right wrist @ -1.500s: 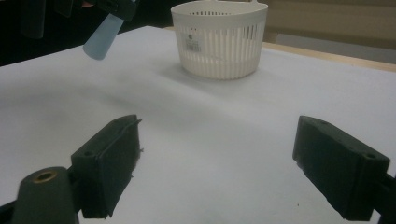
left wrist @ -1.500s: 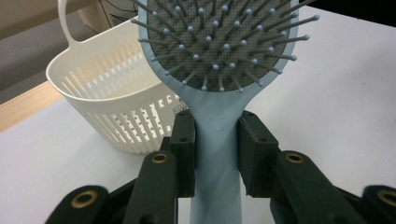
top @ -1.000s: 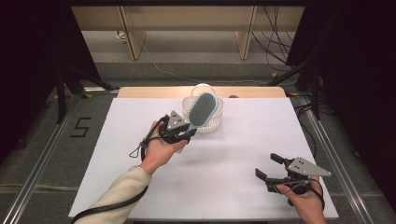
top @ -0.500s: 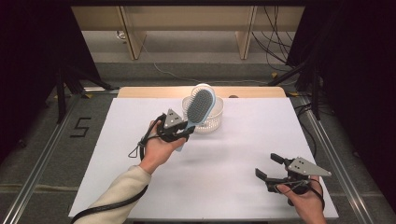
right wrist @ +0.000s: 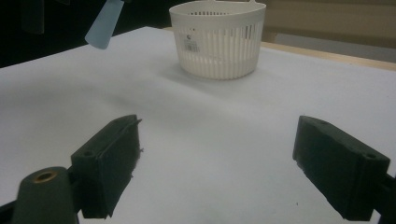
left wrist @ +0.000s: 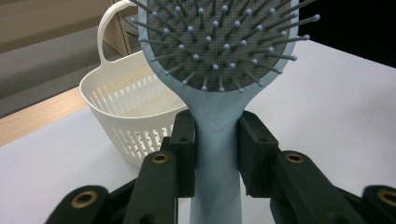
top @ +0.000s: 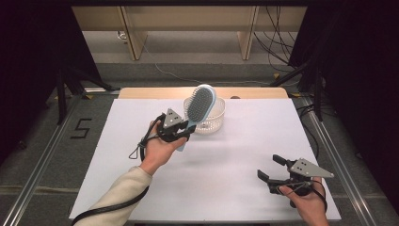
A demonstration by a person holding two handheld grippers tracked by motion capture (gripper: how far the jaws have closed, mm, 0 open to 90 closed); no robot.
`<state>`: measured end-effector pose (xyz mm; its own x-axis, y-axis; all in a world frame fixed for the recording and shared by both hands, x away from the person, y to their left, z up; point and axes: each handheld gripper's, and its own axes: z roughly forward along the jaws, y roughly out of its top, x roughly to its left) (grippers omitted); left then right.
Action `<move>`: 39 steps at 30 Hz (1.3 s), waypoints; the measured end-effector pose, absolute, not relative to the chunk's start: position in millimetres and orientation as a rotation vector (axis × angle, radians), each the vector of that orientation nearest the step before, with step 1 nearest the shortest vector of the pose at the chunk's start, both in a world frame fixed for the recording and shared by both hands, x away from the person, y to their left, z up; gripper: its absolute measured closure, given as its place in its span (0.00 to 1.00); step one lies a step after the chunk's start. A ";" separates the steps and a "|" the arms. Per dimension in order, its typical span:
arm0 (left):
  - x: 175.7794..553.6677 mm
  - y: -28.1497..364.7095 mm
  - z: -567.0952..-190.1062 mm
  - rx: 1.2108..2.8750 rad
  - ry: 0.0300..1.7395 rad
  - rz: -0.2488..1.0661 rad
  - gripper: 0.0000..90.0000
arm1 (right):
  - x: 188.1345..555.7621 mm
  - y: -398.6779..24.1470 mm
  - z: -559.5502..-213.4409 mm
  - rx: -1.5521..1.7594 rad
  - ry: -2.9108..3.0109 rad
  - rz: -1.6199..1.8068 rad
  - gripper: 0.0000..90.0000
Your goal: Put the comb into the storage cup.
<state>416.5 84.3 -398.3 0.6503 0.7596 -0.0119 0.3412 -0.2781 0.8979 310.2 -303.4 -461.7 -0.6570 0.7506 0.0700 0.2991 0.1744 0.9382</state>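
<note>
The left gripper [top: 181, 133] pinches a light-blue hairbrush [top: 199, 106] by the handle, just under the head; in the left gripper view both pads press flat on the two sides of the neck [left wrist: 217, 140]. The brush is in the air, head up and tilted, bristles facing the person, just beside the white slotted basket [top: 210, 118] at the far middle of the table [top: 244, 150]. The right gripper [top: 277, 172] rests low at the near right corner, well apart from the basket, its jaws spread wide w/ nothing between them.

I judge the step is to put the brush in the basket. To do it well: bring the head over the rim first, approx. above the centre, then tip the brush so one end goes down inside w/o hitting the wall. The basket looks light, so a push on the rim could slide or tip it. Release only when the brush leans on the basket itself. The right gripper could steady the basket if needed.
</note>
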 end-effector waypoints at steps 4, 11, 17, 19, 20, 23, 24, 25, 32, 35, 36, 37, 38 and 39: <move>416.5 83.9 -397.7 1.867 0.873 0.530 0.77 | 310.4 -303.4 -461.9 0.989 2.047 1.488 0.17; 416.6 84.3 -394.0 1.855 0.872 0.535 0.77 | 310.6 -303.4 -462.0 0.988 2.050 1.487 0.17; 417.8 85.5 -392.1 1.846 0.876 0.537 0.77 | 310.6 -303.4 -462.1 0.987 2.046 1.487 0.17; 418.0 86.2 -391.6 1.842 0.879 0.535 0.77 | 310.5 -303.5 -462.0 0.987 2.048 1.484 0.17; 418.1 86.4 -391.3 1.837 0.879 0.533 0.77 | 310.5 -303.5 -462.0 0.986 2.049 1.484 0.17; 418.2 87.0 -390.1 1.833 0.881 0.535 0.77 | 310.5 -303.5 -462.0 0.986 2.050 1.483 0.17; 418.3 87.1 -389.7 1.833 0.879 0.536 0.77 | 310.4 -303.5 -461.8 0.988 2.048 1.482 0.17; 418.2 87.0 -389.6 1.832 0.880 0.536 0.77 | 310.3 -303.5 -461.8 0.988 2.048 1.482 0.17; 419.5 86.2 -388.3 1.831 0.876 0.541 0.77 | 310.6 -303.6 -462.1 0.992 2.046 1.486 0.17; 419.8 85.8 -388.1 1.827 0.878 0.541 0.77 | 310.8 -303.7 -462.3 0.992 2.046 1.484 0.17; 419.7 85.4 -388.0 1.825 0.879 0.539 0.77 | 310.8 -303.8 -462.3 0.992 2.046 1.485 0.17; 419.7 85.1 -387.8 1.825 0.879 0.538 0.77 | 310.8 -303.8 -462.3 0.992 2.045 1.485 0.17; 419.8 84.7 -387.6 1.824 0.878 0.537 0.77 | 310.7 -303.8 -462.2 0.996 2.046 1.486 0.17; 420.0 84.5 -387.4 1.824 0.877 0.536 0.77 | 310.7 -303.8 -462.2 0.996 2.046 1.486 0.17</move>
